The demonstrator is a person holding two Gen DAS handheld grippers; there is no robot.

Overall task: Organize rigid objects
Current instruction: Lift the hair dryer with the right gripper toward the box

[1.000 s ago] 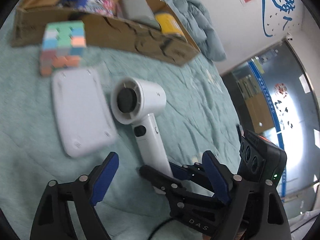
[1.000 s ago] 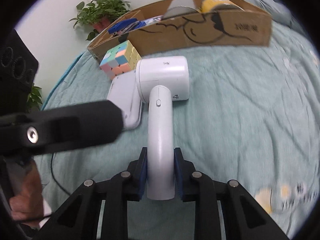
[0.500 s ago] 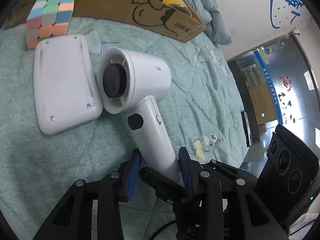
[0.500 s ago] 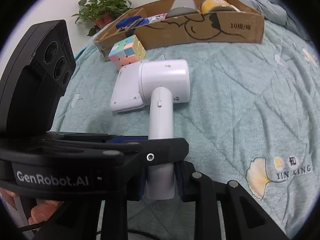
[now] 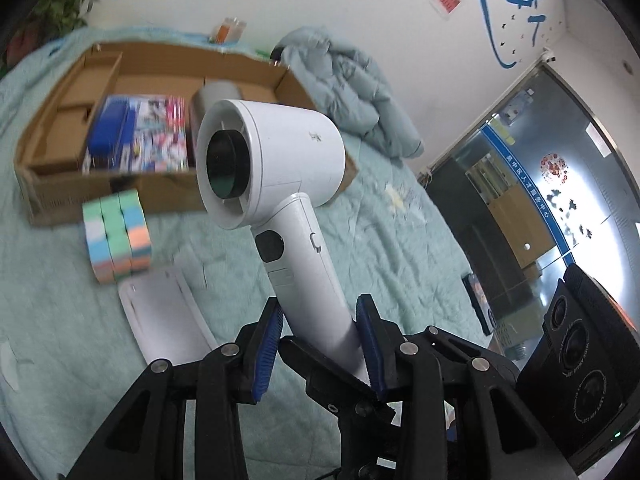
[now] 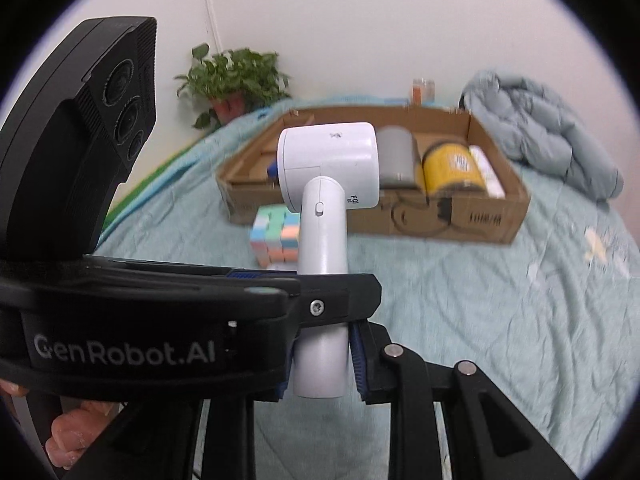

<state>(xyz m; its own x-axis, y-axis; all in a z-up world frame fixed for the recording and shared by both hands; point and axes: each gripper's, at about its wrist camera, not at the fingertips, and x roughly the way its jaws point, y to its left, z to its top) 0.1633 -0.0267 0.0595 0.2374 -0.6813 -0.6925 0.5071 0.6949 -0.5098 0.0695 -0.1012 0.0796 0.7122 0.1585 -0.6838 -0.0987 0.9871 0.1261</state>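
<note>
Both claws — left gripper (image 5: 320, 344) and right gripper (image 6: 320, 364) — clamp the hair dryer (image 5: 280, 184) handle, lifted in front of the cardboard box (image 5: 52, 184).

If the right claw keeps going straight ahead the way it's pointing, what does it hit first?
The right claw already grips the white hair dryer by its handle. Straight ahead, the dryer's head would probably meet the near wall of the cardboard box first, though depth is unclear; it may pass over it.
</note>
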